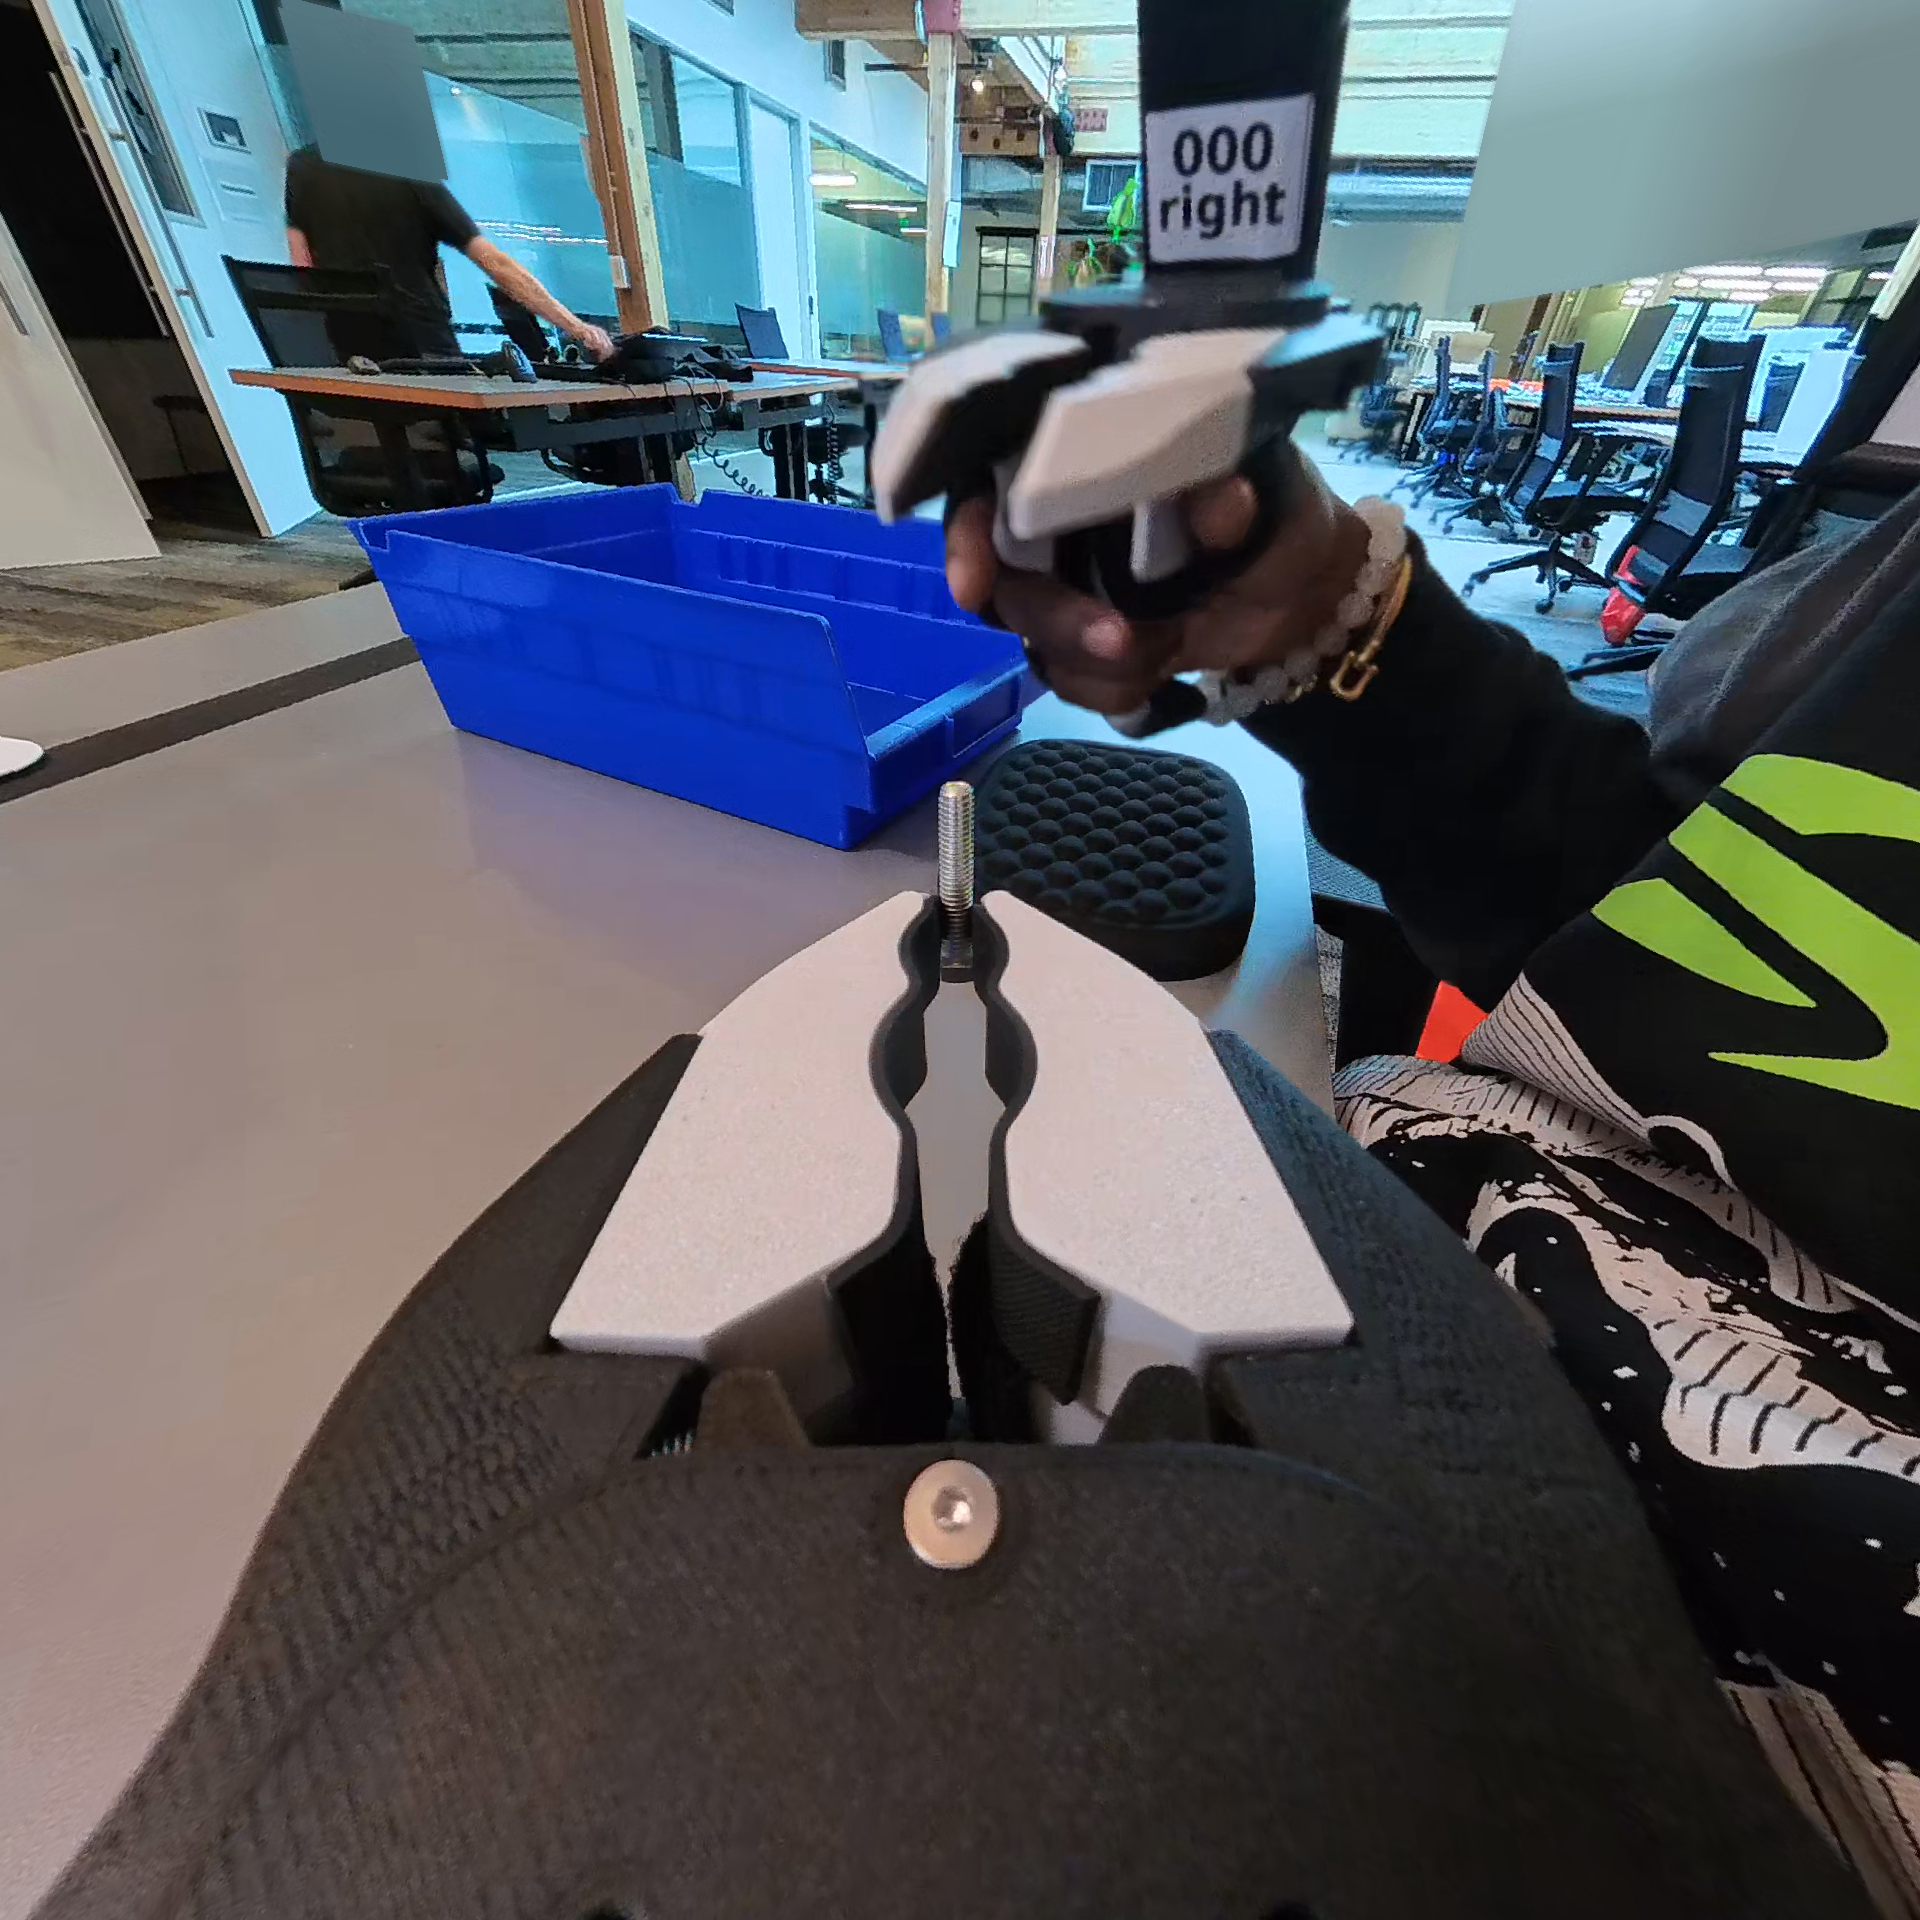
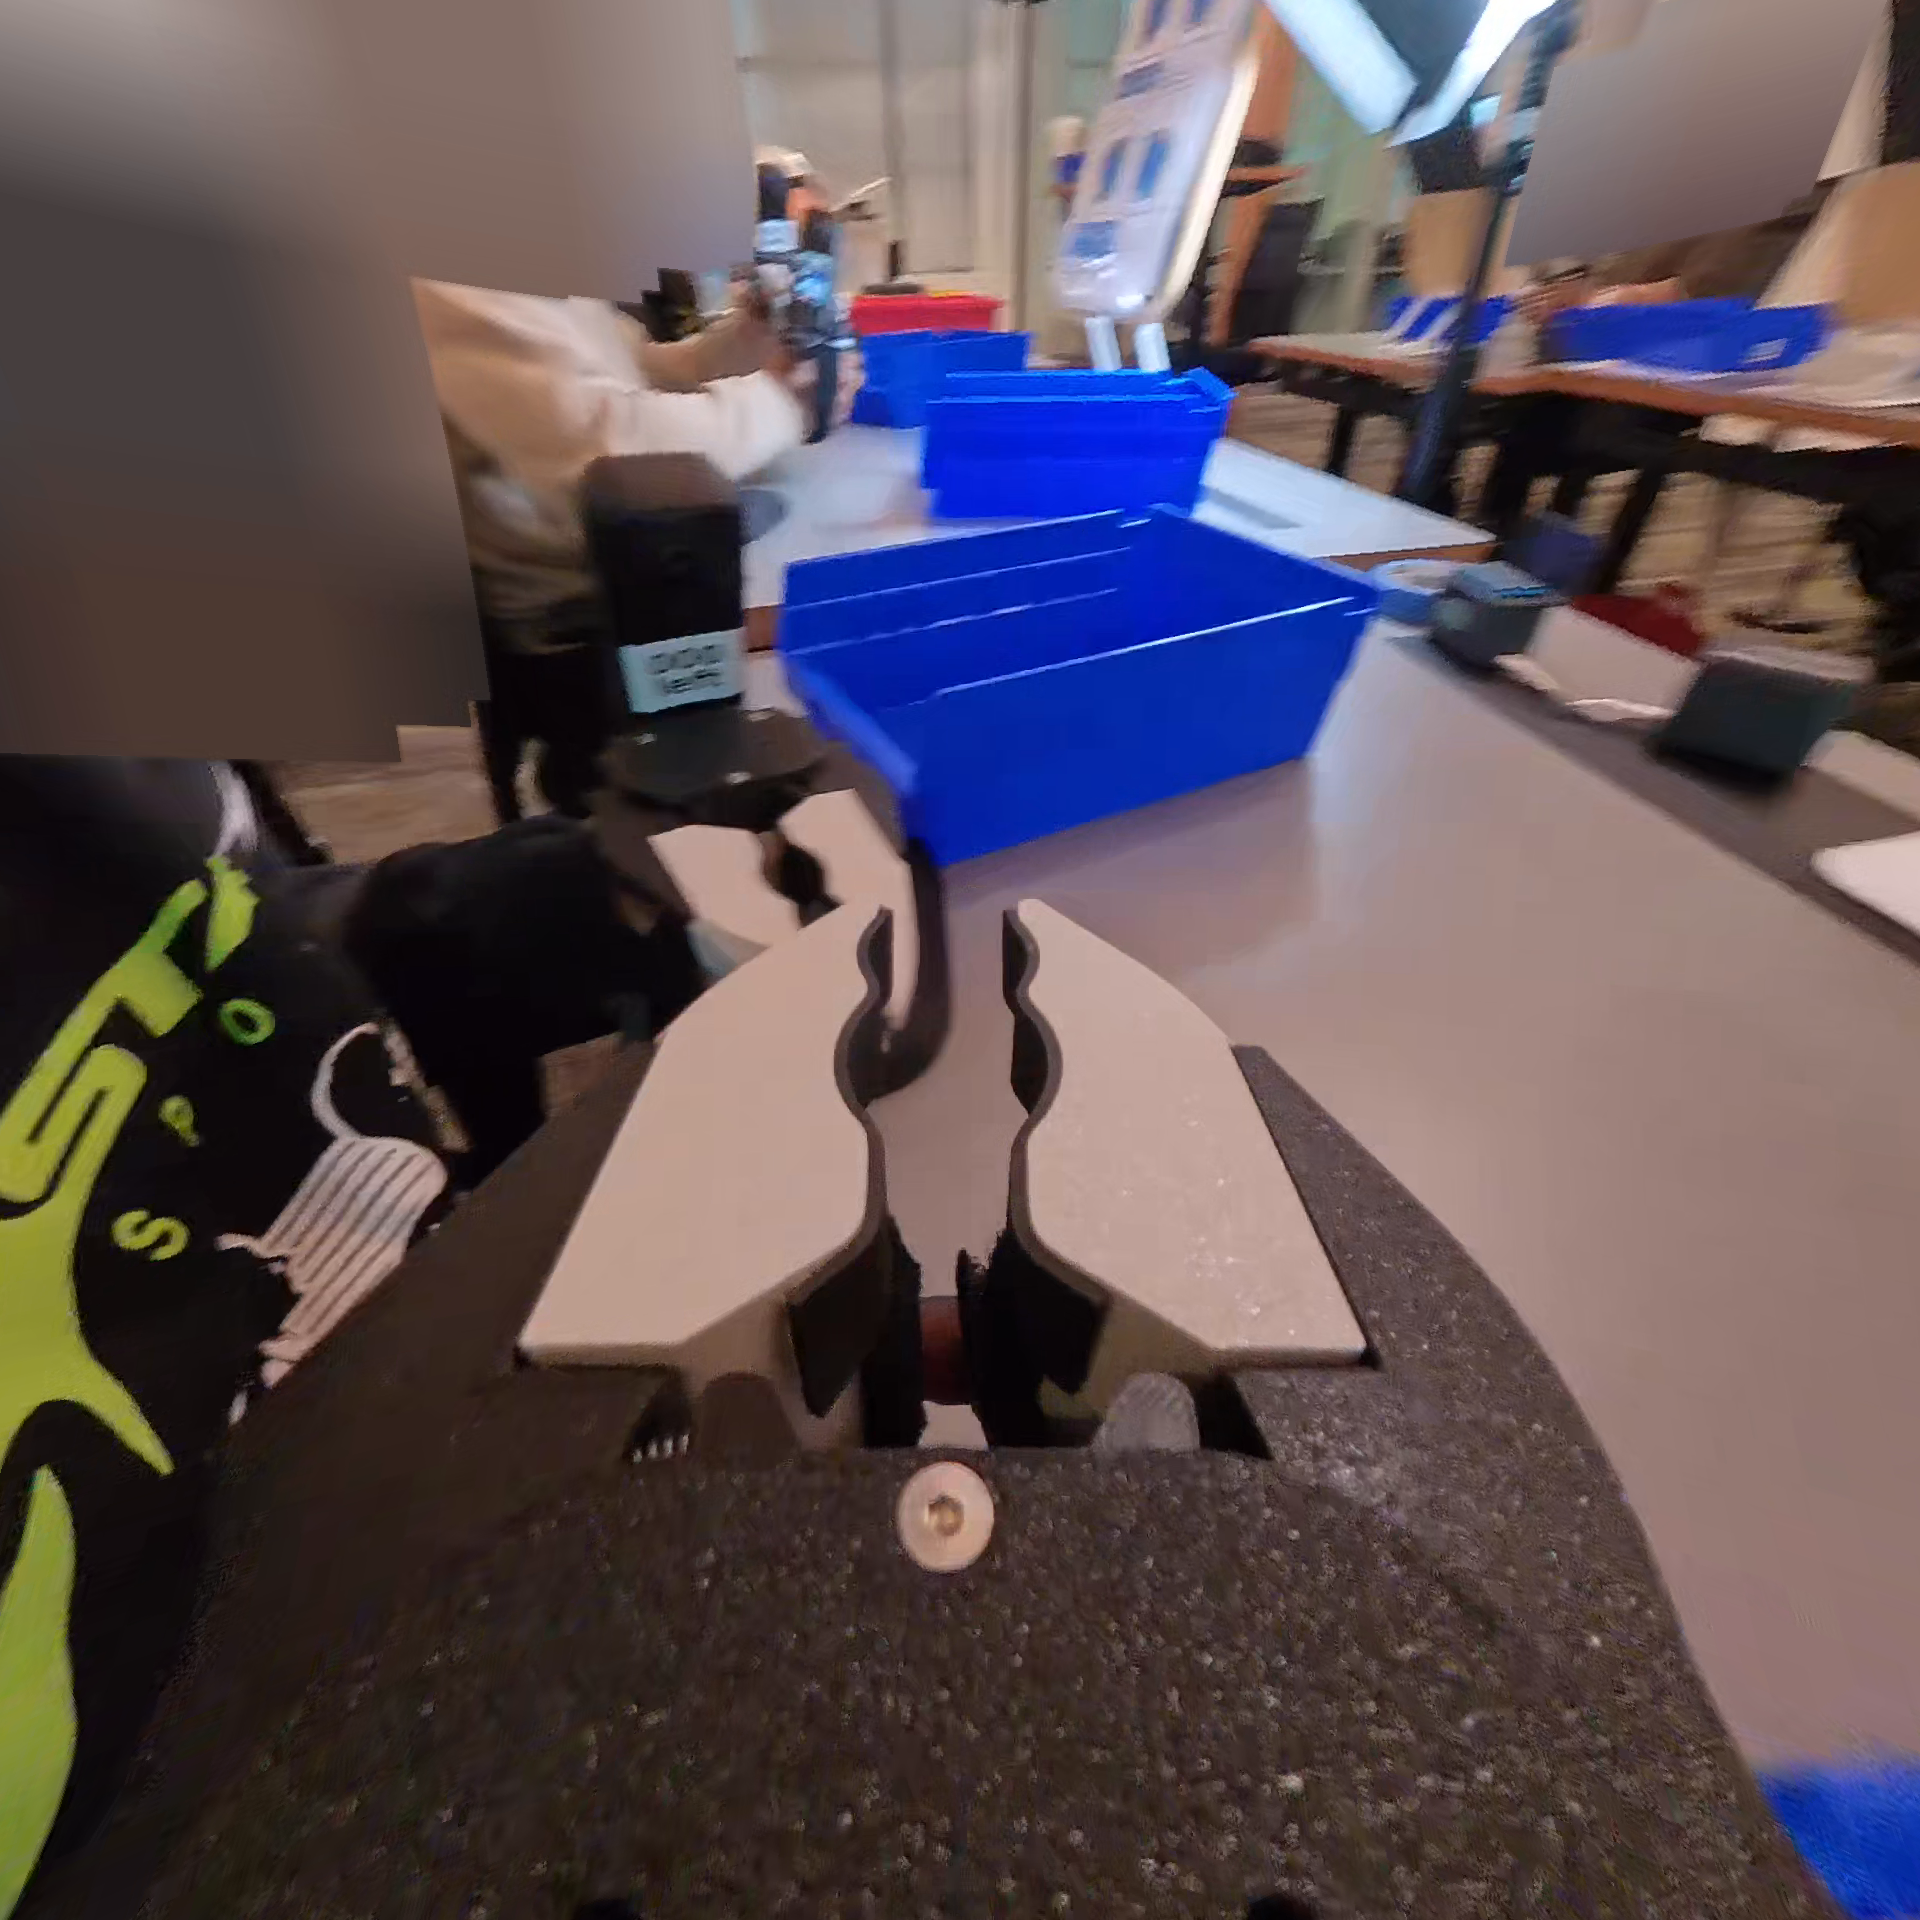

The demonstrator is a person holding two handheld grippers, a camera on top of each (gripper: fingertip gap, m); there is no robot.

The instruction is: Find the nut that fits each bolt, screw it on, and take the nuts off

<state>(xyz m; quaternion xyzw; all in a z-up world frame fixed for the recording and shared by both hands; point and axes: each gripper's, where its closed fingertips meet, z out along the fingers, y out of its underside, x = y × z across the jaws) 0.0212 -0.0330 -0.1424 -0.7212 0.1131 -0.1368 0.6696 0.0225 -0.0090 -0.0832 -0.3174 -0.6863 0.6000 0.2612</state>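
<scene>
The left claw (image 1: pixel 957 914) grips the bolt (image 1: pixel 956 847) by its head end, thread upright, just in front of the bin (image 1: pixel 665 634). The right claw (image 2: pixel 943 935) is part open and empty, raised beside the bin. Keep the bolt vertical and steady while the right fetches a nut.

Your left wrist view is bright and even, lit from overhead office fixtures at twelve o'clock, with soft sheen on the grey table (image 1: pixel 312 987). The bolt (image 1: pixel 956 847) is crisp; the right gripper (image 1: pixel 1049 457) at one o'clock smears with motion. Your right wrist view is blurred throughout, perhaps from camera movement. Straight lines bow toward both frames' edges.
</scene>
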